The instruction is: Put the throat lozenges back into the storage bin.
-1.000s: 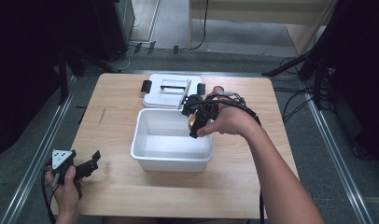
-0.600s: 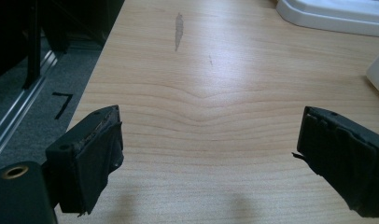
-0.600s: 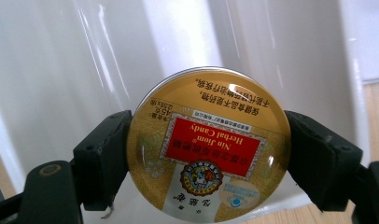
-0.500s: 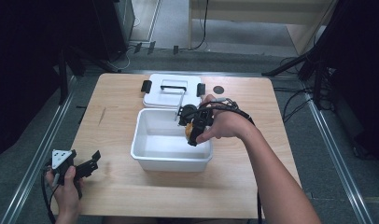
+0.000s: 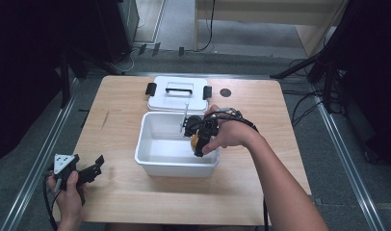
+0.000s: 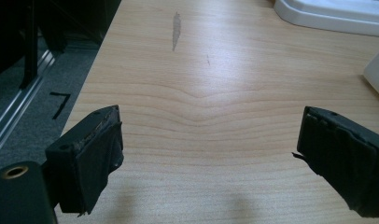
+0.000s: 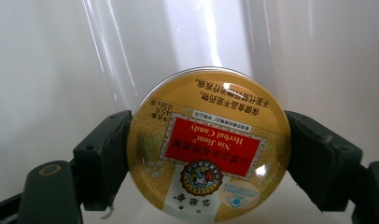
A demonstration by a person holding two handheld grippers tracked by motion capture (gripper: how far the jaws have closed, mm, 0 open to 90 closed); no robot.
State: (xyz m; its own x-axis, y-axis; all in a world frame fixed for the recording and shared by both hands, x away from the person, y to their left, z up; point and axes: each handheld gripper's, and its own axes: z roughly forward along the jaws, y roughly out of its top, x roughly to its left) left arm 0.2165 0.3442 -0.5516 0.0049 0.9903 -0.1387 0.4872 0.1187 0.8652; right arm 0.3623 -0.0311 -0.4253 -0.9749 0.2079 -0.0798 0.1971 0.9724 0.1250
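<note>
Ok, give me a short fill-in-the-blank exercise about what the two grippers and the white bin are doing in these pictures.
1. The right gripper is shut on a round yellow ____ labelled Herbal Candy.
2. That gripper is over the inside of the white ____, whose lid lies behind it on the table.
3. The left gripper stands ____ with bare wood between its jaws.
4. The lid's handle is coloured ____.

Missing words: tin; bin; open; black

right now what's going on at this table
A person works with a tool in each hand. The right tool grips a round yellow herbal candy tin by its rim and holds it inside the open white bin. The bin's lid lies behind it. The left tool hangs open over bare wood at the table's near-left corner.
</note>
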